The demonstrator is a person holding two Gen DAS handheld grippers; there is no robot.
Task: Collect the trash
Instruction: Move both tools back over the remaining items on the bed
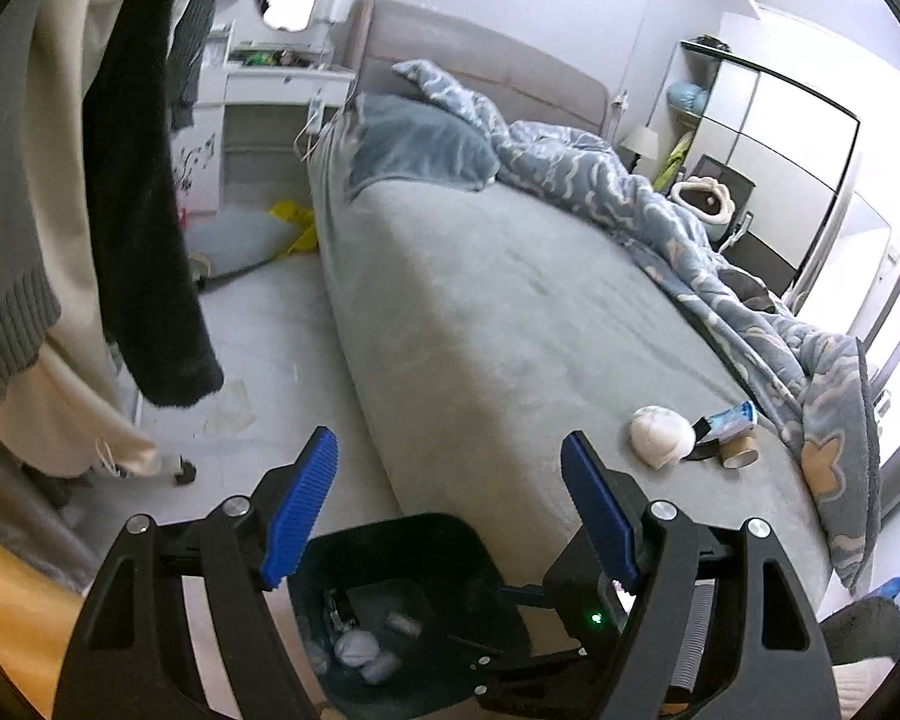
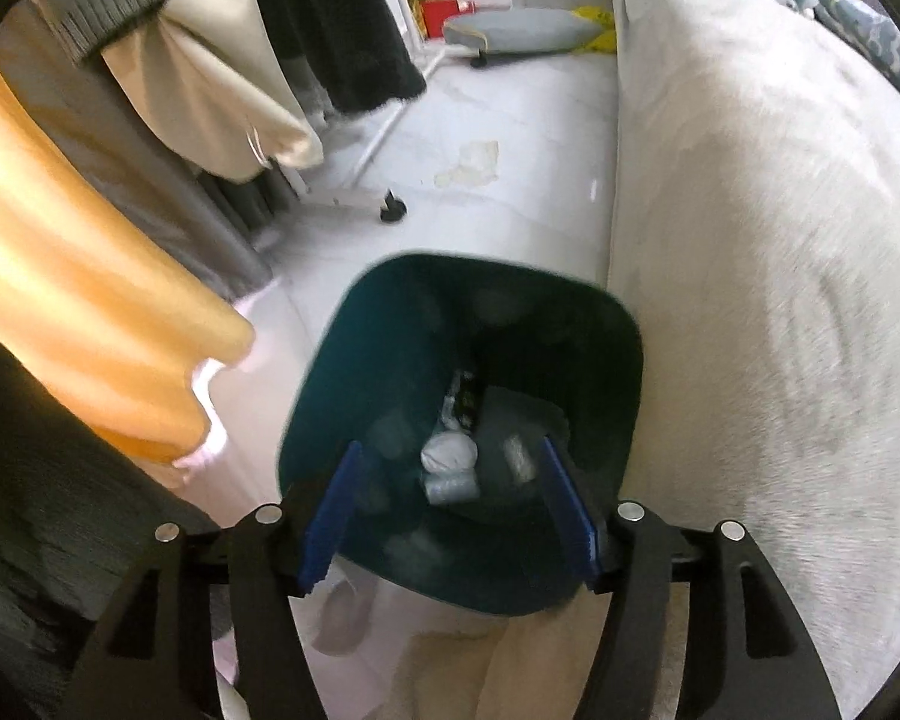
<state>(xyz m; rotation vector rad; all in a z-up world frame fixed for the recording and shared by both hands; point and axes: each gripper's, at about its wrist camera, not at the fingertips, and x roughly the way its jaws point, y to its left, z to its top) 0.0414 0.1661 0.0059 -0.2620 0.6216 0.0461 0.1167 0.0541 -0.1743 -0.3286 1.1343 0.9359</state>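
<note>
The bed (image 1: 510, 312) is filling the room, its rumpled blue quilt (image 1: 660, 192) lying along the far side. Beside the bed's near corner, the dark teal bin (image 2: 390, 330) is sitting on the floor, holding crumpled tissues (image 2: 447, 453). The right claw (image 2: 450, 516) is hovering spread over the bin, gripping nothing. The left claw (image 1: 450, 504) is hanging spread too, empty. On the bed, a white wad (image 1: 660, 435), a blue wrapper (image 1: 732, 420) and a cardboard tube (image 1: 738, 453) are lying together, well apart from it.
</note>
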